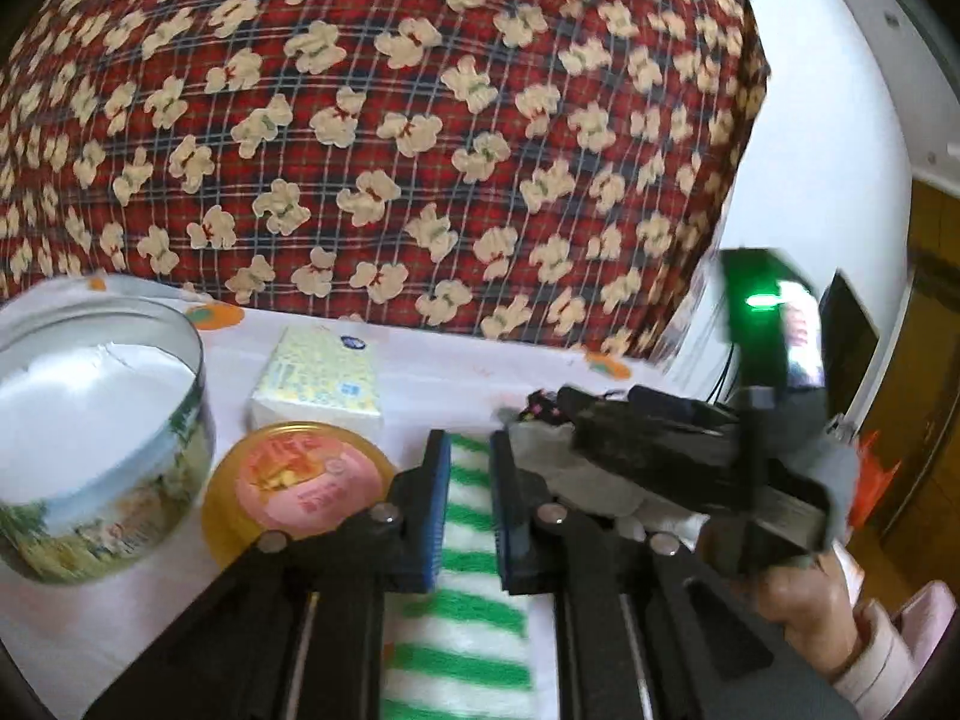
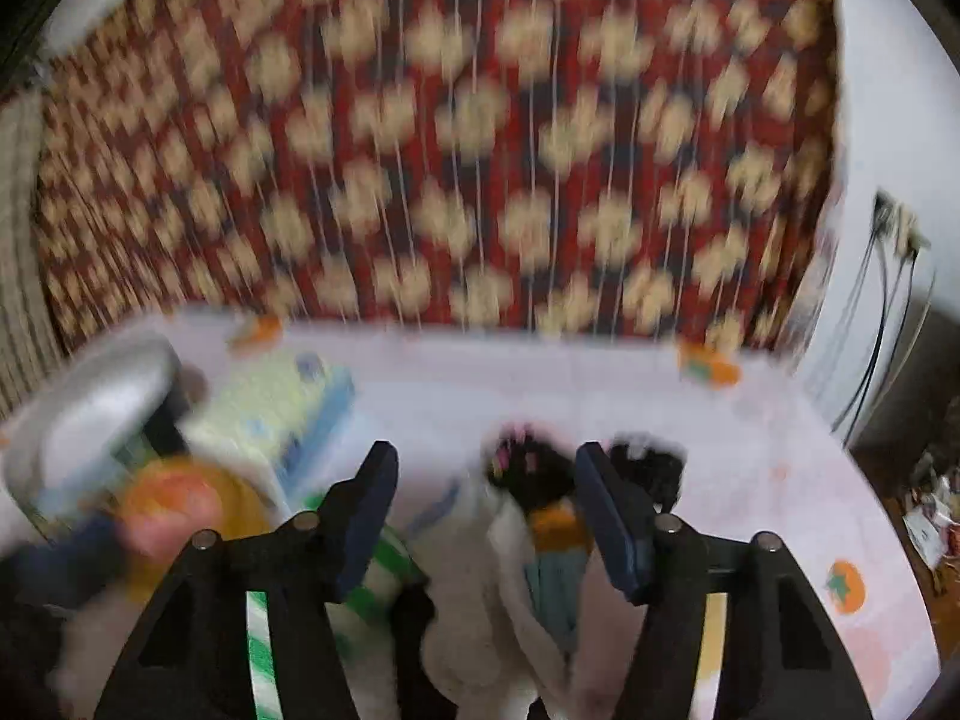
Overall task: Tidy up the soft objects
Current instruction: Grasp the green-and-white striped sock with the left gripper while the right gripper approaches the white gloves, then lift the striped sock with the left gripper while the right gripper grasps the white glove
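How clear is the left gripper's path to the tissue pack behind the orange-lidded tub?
Probably not clear yet. The left gripper has its fingers closed around the green-striped cloth, so it would need to let that go first. Beyond that, the tissue pack lies uncovered ahead-left, just past the orange-lidded tub.

You can read no text: print on the orange lid (image 1: 298, 481) and tissue pack (image 1: 321, 382) is too blurred.
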